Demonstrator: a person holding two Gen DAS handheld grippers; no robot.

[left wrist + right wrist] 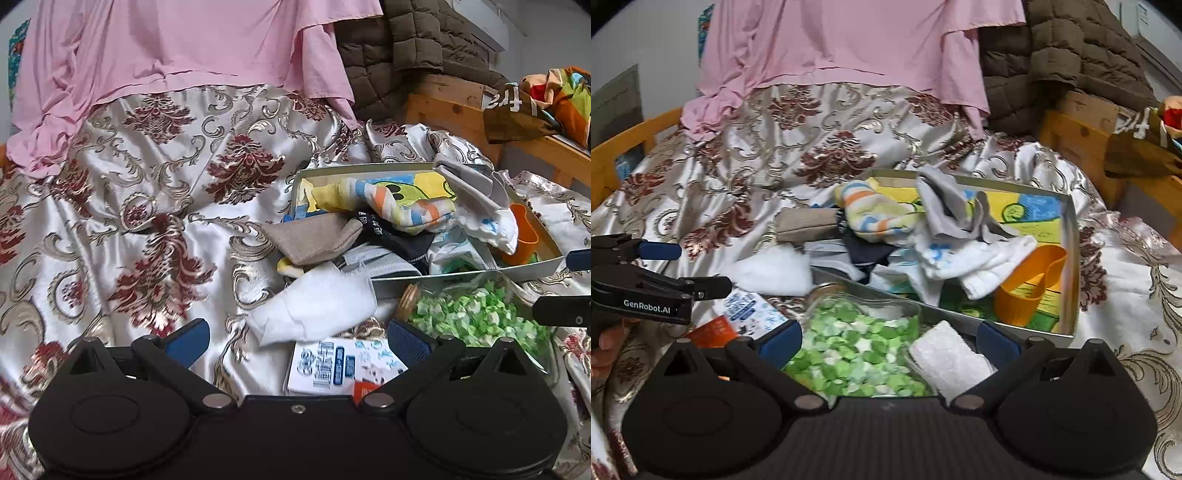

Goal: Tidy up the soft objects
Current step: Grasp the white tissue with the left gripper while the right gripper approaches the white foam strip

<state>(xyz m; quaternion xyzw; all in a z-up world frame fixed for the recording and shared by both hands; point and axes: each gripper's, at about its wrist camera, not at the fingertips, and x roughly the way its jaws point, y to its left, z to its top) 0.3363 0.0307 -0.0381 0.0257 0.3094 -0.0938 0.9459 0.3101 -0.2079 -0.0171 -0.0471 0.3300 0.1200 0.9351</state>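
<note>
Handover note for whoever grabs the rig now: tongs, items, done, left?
Left tongs: open, empty, over the white cloth lying on the bedspread.
Right tongs: open, empty, above the jar of green stars and a folded white towel.
Done: striped sock, grey sock and other small cloths heaped in the tin box.
Left: white cloth, tan sock hanging over the box edge, white towel.

I'm working in a home bedroom: damask bedspread (147, 192), wooden bed frame (624, 147) at nine o'clock, quilted jacket (406, 48) at one.
</note>
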